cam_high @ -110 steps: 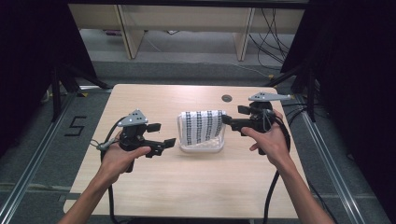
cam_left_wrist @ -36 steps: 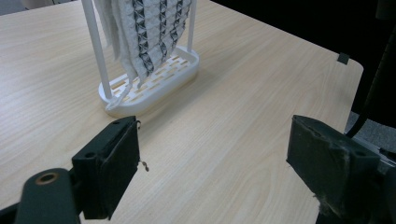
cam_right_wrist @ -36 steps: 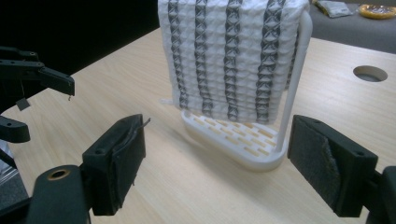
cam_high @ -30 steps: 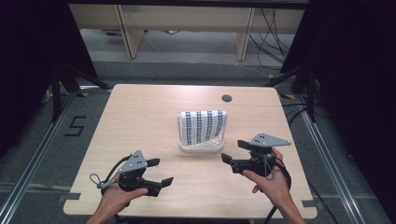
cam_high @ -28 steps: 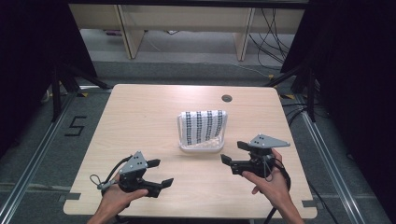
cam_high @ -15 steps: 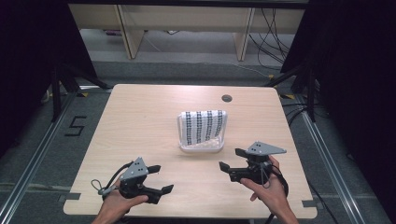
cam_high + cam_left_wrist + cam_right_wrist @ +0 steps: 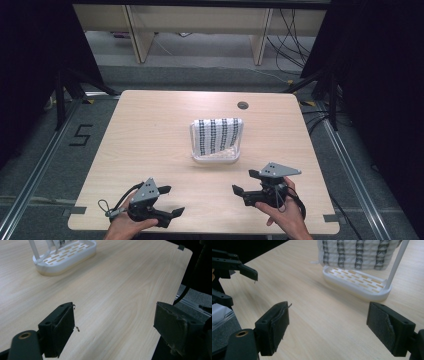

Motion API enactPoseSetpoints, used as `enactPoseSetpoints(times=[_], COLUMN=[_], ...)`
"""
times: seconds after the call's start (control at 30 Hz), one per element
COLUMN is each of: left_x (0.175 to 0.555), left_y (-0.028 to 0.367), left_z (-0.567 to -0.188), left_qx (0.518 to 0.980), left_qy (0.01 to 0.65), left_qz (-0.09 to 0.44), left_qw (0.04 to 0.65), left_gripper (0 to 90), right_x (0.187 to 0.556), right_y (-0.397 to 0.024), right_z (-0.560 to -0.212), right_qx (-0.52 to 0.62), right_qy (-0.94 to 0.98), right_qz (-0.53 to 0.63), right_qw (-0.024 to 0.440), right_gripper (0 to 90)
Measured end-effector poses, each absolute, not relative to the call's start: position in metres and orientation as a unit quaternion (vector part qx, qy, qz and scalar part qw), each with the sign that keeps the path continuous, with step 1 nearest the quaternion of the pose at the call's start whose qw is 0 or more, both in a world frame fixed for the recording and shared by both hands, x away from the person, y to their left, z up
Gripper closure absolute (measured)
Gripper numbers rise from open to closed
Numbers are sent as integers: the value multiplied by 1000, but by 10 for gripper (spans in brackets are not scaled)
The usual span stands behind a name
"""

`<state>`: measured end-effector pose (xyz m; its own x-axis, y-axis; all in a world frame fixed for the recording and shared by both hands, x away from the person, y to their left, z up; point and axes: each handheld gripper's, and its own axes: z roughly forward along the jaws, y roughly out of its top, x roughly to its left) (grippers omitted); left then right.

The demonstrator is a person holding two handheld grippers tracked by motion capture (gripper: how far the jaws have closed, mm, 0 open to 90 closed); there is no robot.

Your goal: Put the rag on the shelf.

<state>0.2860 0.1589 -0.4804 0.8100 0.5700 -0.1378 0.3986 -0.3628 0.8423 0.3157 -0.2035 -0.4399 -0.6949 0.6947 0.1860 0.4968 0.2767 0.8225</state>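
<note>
left gripper: jaws wide, empty, near bench edge | right gripper: jaws wide, empty | striped black-and-white cloth: draped over white plastic slotted rack, mid-bench | tip: reach in slowly, probably.

**Camera setup: one overhead, two gripper-mounted**

High view: fixed above the person's side, facing forward and down; whole table in frame, floor beyond. Left gripper view: low over the tabletop near the front edge, looking along its jaws across to the table's right edge; white rack at upper left. Right gripper view: equally low, facing the rack closer up. All three share the rack and surrounding tabletop.
</note>
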Motion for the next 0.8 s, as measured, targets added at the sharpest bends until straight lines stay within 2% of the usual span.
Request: enactPoseSetpoints(times=[0.13,0.23,0.27,0.4,0.47,0.8], left_x=[283,279,278,274,271,261], left_y=[161,160,160,159,155,150], left_z=[-483,-486,-487,-489,-491,-497], left_qx=[831,823,826,838,830,841], left_qy=[293,298,297,284,291,278], left_qz=[99,100,93,104,97,98], left_qw=[463,474,470,454,466,453], left_gripper=[163,163,163,163,163,163], right_x=[309,304,305,295,294,287], right_y=[-203,-204,-206,-207,-207,-210], right_z=[-449,-455,-457,-463,-466,-476], right_qx=[379,381,368,389,386,373], right_qy=[796,800,807,805,805,820], right_qz=[464,455,453,441,444,425], right_qw=[88,86,96,85,85,92], right_gripper=[192,190,189,186,184,181])
